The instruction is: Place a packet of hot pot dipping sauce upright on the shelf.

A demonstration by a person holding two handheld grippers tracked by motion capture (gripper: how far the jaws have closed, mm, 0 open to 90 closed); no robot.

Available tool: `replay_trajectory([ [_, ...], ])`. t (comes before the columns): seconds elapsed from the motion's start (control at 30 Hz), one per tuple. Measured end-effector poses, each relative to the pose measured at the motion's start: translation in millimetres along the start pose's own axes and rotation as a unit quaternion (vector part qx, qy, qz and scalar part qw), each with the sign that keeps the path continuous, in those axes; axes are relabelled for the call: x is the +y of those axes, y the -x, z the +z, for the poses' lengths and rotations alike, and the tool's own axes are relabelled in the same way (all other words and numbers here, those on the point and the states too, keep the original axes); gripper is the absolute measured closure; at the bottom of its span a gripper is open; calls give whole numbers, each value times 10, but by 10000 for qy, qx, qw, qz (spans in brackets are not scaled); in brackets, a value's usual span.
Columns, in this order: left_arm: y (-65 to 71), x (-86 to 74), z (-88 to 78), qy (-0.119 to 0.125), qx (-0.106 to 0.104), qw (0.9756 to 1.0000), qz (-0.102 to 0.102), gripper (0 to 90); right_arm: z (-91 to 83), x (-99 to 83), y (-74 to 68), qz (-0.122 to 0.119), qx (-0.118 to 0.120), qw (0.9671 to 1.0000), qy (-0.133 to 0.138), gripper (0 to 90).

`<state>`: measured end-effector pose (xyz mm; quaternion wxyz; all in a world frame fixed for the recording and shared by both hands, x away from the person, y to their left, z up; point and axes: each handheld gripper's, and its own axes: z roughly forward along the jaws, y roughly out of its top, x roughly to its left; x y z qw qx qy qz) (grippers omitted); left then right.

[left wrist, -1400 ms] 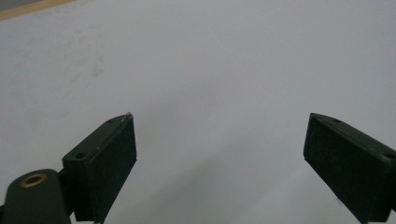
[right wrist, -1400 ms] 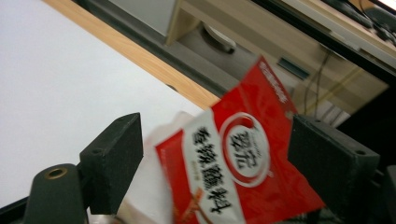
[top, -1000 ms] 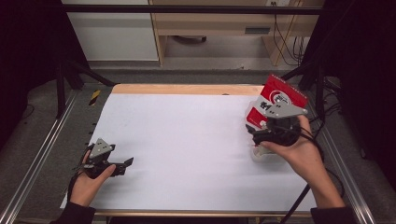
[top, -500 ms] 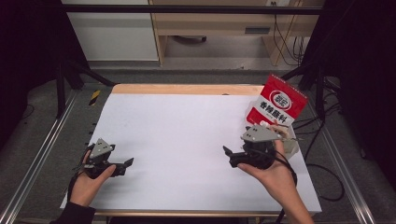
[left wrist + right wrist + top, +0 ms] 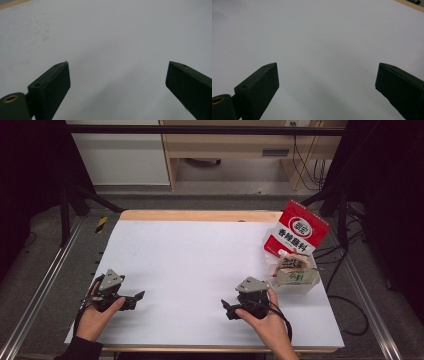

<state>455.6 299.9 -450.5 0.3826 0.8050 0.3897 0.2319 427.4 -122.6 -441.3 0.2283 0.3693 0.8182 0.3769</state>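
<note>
Both tools, left (image 5: 139,296) and right (image 5: 226,307), gape wide, empty. The pouch (image 5: 296,232) in the tub (image 5: 295,281), far right, looks light, floppy, slick; pinch its top edge.

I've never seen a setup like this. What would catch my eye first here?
Probably the red seasoning packet, propped upright in a clear plastic tub at the right edge of the white table. Next, the two black hand-held tools near the front edge: the left tool and the right tool, both with jaws wide open and nothing between them.
</note>
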Motion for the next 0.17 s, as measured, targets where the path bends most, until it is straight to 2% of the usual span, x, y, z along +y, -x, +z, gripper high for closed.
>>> replay_trajectory([
  [0.1,0,17,19,12,-37,10000,44,42,106,-122,-63,-177,-90,9995,-256,77],
  [0.17,1,22,25,1,-50,10000,69,42,120,-151,-73,-158,-82,9995,-276,77],
])
